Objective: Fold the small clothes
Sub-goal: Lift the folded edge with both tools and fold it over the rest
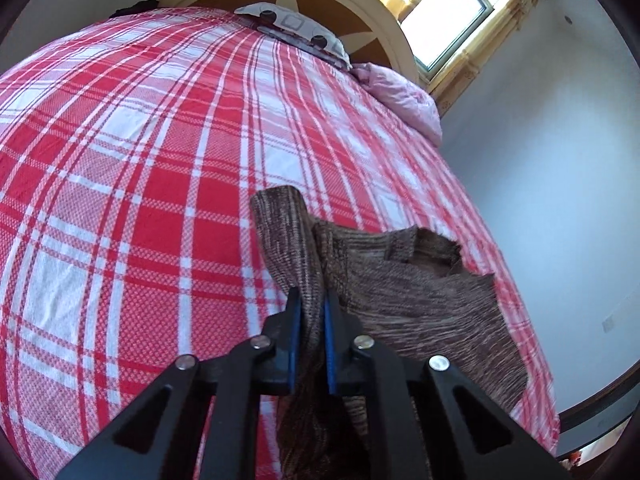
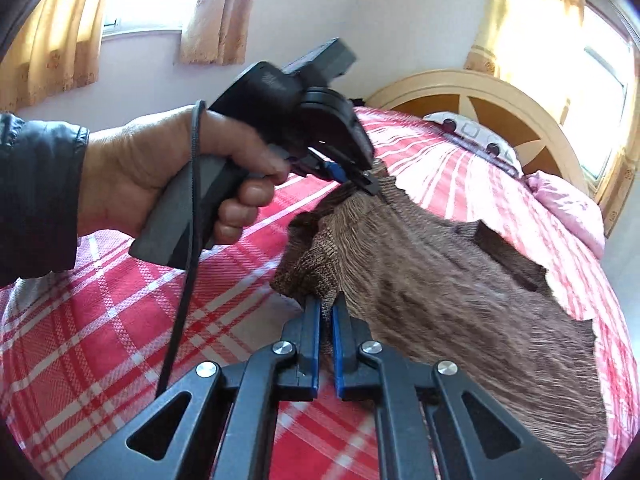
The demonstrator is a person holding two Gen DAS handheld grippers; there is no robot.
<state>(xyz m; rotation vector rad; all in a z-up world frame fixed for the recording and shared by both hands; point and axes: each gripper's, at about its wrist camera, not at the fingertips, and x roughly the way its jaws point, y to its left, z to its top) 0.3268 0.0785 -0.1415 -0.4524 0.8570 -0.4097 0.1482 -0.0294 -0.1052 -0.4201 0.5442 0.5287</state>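
One brown knitted garment (image 2: 460, 276) lies on the red-and-white plaid bedspread (image 1: 132, 184), its near edge lifted off the bed. Two grippers hold it: the left gripper (image 1: 311, 300) is clamped on a bunched fold, the right gripper (image 2: 326, 304) is pinched on another part of that edge. One hand (image 2: 160, 176) in a dark sleeve holds the left gripper. Further off lie one patterned pillow (image 1: 296, 28) and one pink quilt (image 1: 404, 96), with two curtained windows behind.

Both wrist views close above the plaid bed (image 1: 160, 160), facing its headboard (image 2: 460, 88) (shared), right view catching the left tool (image 2: 362, 182)
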